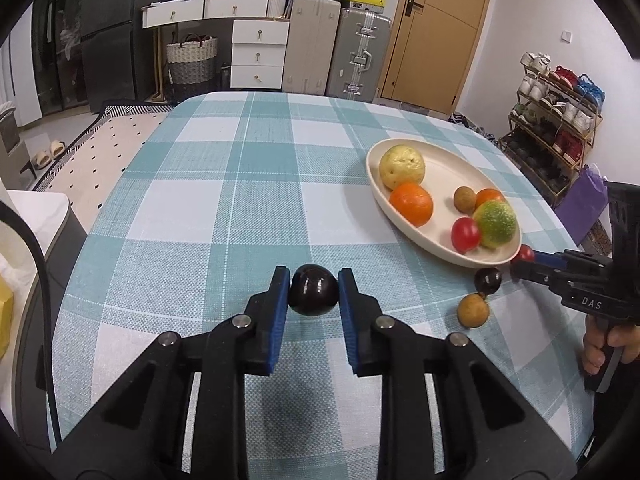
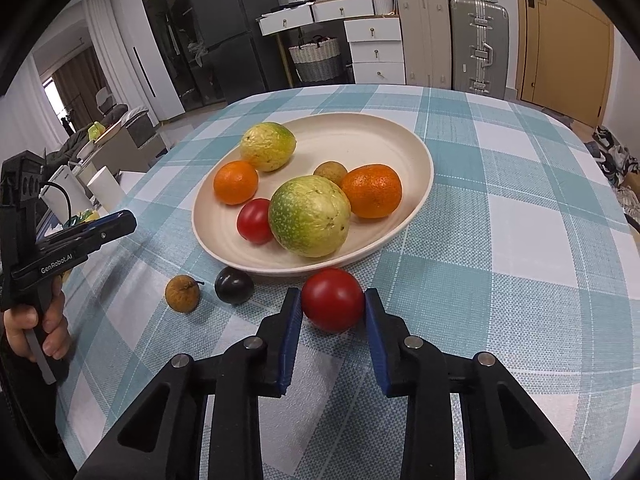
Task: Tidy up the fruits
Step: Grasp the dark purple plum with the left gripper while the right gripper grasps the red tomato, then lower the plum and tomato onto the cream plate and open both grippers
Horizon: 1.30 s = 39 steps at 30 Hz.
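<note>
My left gripper (image 1: 314,280) is shut on a dark plum (image 1: 313,298), held just above the checked tablecloth (image 1: 224,184) in the left wrist view. My right gripper (image 2: 332,296) is shut on a red tomato (image 2: 332,300) at the near rim of the cream plate (image 2: 360,140), both blue pads against the tomato's sides. The plate (image 1: 444,176) holds two yellow-green fruits, two oranges, a small red tomato (image 2: 254,221) and a brown longan. A second dark plum (image 2: 234,285) and a loose longan (image 2: 182,293) lie on the cloth beside the plate.
A hand (image 2: 44,324) holds the left gripper's handle at the left edge of the right wrist view. Beyond the table's far edge stand drawers, suitcases (image 1: 336,52) and a door. A shoe rack (image 1: 556,120) is at the right.
</note>
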Tool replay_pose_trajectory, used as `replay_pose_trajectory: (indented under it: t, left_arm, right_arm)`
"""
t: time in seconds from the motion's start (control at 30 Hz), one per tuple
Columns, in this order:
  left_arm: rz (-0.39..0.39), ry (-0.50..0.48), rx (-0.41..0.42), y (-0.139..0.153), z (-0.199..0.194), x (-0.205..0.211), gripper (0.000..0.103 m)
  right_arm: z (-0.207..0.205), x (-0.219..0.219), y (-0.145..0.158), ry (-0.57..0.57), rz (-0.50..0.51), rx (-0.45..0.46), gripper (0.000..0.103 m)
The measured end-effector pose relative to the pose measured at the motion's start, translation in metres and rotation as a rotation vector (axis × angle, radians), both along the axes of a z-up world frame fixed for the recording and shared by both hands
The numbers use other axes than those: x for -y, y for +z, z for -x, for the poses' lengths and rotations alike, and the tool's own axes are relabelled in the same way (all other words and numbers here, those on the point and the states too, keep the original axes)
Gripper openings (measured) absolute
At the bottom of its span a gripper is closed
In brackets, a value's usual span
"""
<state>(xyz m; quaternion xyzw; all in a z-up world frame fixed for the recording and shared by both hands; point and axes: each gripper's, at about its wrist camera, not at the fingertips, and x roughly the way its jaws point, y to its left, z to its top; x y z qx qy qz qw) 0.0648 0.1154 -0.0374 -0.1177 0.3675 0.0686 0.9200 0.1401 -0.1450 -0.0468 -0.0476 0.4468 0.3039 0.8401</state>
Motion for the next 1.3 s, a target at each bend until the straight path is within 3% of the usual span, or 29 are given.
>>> replay_pose_trajectory:
  t: [0.73, 1.3]
  left_arm:
    - [-0.021, -0.144, 0.085, 0.031, -0.008, 0.063, 0.022]
    - [-0.041, -0.173, 0.108, 0.04, -0.04, 0.078, 0.022]
  right_arm:
    - [0.021, 0.011, 0.046, -0.001, -0.075, 0.107, 0.032]
    - [-0.009, 0.016, 0.062, -0.047, -0.137, 0.132, 0.032]
